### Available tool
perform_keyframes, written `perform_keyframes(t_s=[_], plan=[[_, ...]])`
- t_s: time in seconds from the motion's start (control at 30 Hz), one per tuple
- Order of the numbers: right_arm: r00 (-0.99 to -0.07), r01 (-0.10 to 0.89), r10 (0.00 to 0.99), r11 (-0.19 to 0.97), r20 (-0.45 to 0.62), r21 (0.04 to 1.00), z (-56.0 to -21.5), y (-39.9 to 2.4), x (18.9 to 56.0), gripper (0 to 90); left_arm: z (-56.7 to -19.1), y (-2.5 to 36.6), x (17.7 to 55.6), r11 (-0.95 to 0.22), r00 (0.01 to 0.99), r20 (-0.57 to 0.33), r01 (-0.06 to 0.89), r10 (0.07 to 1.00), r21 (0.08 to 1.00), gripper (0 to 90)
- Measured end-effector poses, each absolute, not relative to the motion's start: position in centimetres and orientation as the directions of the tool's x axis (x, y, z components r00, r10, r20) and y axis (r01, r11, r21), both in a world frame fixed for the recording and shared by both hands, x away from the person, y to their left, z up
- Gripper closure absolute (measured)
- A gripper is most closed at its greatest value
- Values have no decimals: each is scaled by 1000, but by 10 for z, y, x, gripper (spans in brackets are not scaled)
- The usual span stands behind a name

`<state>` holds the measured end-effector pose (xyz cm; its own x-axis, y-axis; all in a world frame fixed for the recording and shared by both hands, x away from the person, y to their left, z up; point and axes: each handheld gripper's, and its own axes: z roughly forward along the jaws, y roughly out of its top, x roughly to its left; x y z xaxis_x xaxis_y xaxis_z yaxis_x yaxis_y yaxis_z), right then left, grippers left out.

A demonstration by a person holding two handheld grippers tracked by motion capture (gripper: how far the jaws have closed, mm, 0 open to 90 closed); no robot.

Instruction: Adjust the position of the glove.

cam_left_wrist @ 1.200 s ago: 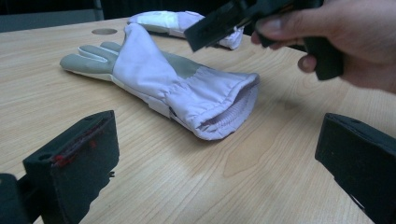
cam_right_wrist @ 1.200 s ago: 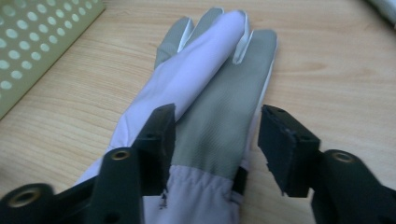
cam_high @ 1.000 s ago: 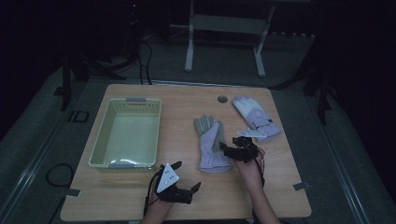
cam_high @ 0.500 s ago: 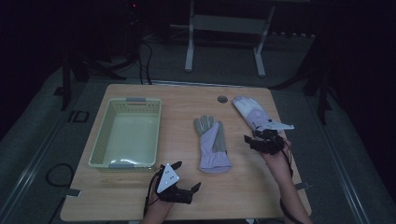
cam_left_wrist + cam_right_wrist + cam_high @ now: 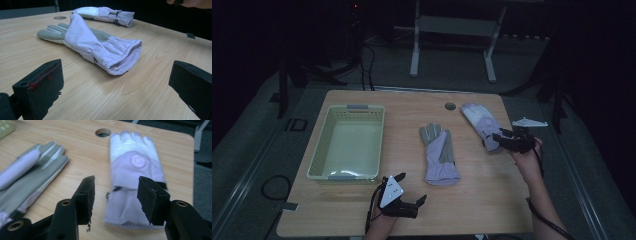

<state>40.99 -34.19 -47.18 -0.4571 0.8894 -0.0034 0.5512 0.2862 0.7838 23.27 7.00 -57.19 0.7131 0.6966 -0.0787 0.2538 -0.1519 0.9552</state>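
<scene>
Pale wooden bench (image 5: 492,200): your right tool (image 5: 115,195) hovers, jaws half-closed and narrowing, over the lilac glove (image 5: 135,170), badge up; left tool (image 5: 112,100) wide.

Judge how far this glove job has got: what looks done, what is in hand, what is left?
Done: nothing yet; the green basket holds no glove. In hand: the right gripper has moved to the far glove, jaws closing around its cuff, pads not yet pressing. Left: gripping it, and the near glove lying before the open left gripper.
</scene>
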Motion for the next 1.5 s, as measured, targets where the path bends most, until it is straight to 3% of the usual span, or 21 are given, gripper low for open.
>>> perform_keyframes(t_s=[0.57,0.77,1.0,1.17,1.27,1.3,1.5], plan=[[-444,605,896,289,12,742,-480,-337,469,473,-572,72,229,-136,715,-88,249,693,959,0],[-427,647,904,298,10,702,-496,-337,495,469,-572,72,228,-127,698,-88,251,711,960,0],[-423,652,906,310,-7,692,-507,-335,516,405,-573,73,228,-116,695,-97,253,713,960,0],[-424,697,905,323,5,641,-529,-335,526,420,-573,74,227,-107,691,-103,255,715,961,0],[-418,708,905,266,84,655,-537,-339,527,498,-573,74,228,-105,691,-105,255,715,961,0],[-423,706,902,267,88,656,-537,-340,526,558,-573,74,227,-105,691,-105,255,715,961,0],[-413,708,908,270,72,652,-535,-332,521,707,-573,74,227,-107,693,-104,254,714,961,0]])
